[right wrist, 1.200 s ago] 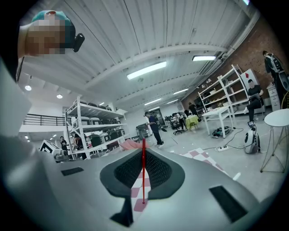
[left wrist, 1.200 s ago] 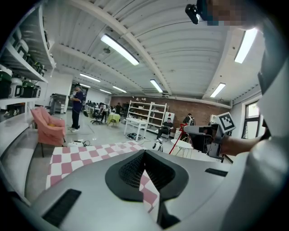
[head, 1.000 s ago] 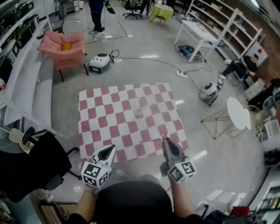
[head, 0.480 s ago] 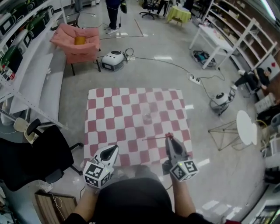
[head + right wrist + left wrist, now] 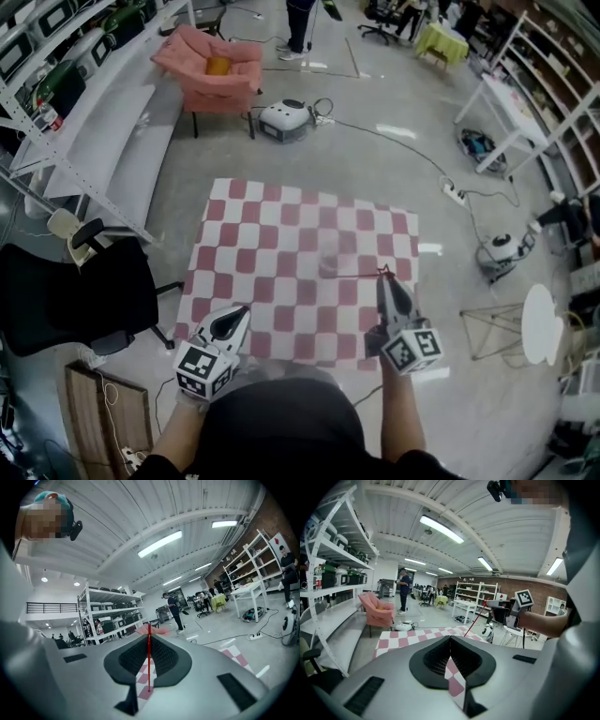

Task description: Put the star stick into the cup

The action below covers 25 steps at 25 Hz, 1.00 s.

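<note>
Nearer the clear plastic cup [image 5: 330,251] on the red-and-white checked cloth [image 5: 234,234] now, our right gripper [image 5: 383,277] clamps the thin red star stick [image 5: 352,275]; our left gripper [image 5: 241,312] hangs closed, empty.

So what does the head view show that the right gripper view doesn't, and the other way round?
Only the head view: the faint clear cup standing on the checkered mat, the left hand-held gripper, which is empty, and a black chair.
Only the right gripper view: the ceiling lights, and a close look at the right hand-held gripper, its jaws shut on the star stick.
Both: that gripper, the thin red stick it holds, and part of the mat.
</note>
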Each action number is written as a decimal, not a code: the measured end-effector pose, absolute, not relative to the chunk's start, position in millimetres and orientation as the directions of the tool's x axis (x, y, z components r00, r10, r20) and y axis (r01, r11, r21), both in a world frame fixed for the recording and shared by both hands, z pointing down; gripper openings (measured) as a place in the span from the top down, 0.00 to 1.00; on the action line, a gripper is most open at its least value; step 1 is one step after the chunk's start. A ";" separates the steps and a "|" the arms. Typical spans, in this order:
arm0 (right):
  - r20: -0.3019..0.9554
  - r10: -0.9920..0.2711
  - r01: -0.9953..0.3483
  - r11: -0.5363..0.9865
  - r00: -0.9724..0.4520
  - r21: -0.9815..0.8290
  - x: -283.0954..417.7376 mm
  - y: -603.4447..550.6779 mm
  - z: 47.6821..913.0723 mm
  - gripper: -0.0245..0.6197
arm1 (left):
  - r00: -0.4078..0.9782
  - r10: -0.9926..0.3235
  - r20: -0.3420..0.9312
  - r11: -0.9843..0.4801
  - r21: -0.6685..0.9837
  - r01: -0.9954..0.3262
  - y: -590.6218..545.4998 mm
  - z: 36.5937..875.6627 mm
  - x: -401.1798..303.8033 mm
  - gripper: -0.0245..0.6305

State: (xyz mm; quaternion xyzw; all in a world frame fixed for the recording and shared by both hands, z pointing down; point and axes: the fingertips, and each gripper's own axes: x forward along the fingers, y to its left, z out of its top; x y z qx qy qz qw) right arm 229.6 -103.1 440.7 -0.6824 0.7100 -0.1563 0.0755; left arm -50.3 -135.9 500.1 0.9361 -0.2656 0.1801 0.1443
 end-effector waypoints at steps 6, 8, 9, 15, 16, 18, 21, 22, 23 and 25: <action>0.084 -0.992 -0.939 0.063 -0.097 -0.338 272.2 -142.3 444.0 0.92 | 0.733 -0.513 0.447 -0.755 0.173 -0.633 -135.2 507.4 -46.7 0.90; 0.088 -0.990 -0.937 0.073 -0.109 -0.342 281.4 -154.1 449.6 0.92 | 0.714 -0.528 0.460 -0.738 0.169 -0.654 -132.7 510.3 -46.5 0.90; 0.092 -0.989 -0.937 0.077 -0.115 -0.342 284.3 -159.9 453.1 0.92 | 0.705 -0.535 0.466 -0.729 0.167 -0.663 -131.8 511.8 -47.2 0.90; 0.136 -0.979 -0.934 0.100 -0.154 -0.342 293.0 -188.1 487.2 0.92 | 0.657 -0.563 0.501 -0.686 0.159 -0.710 -126.3 523.5 -49.7 0.90; 0.148 -0.976 -0.934 0.102 -0.161 -0.342 293.2 -191.3 494.4 0.92 | 0.649 -0.566 0.508 -0.679 0.158 -0.717 -124.8 525.5 -50.3 0.90; 0.170 -0.970 -0.932 0.110 -0.177 -0.344 292.5 -198.4 509.1 0.92 | 0.633 -0.573 0.520 -0.664 0.158 -0.731 -122.6 529.2 -52.5 0.90; 0.206 -0.957 -0.930 0.124 -0.205 -0.346 288.1 -208.5 531.1 0.92 | 0.612 -0.579 0.538 -0.644 0.158 -0.748 -118.1 534.6 -55.6 0.90; 0.222 -0.952 -0.932 0.128 -0.211 -0.340 286.4 -211.1 537.5 0.92 | 0.606 -0.581 0.543 -0.640 0.156 -0.753 -116.3 535.8 -56.1 0.90; 0.232 -0.948 -0.934 0.133 -0.218 -0.332 284.4 -213.4 542.5 0.92 | 0.601 -0.583 0.546 -0.635 0.155 -0.757 -114.4 536.8 -56.4 0.90; 0.243 -0.942 -0.936 0.149 -0.233 -0.319 280.3 -217.2 550.2 0.92 | 0.592 -0.588 0.552 -0.627 0.151 -0.764 -110.5 538.3 -57.8 0.90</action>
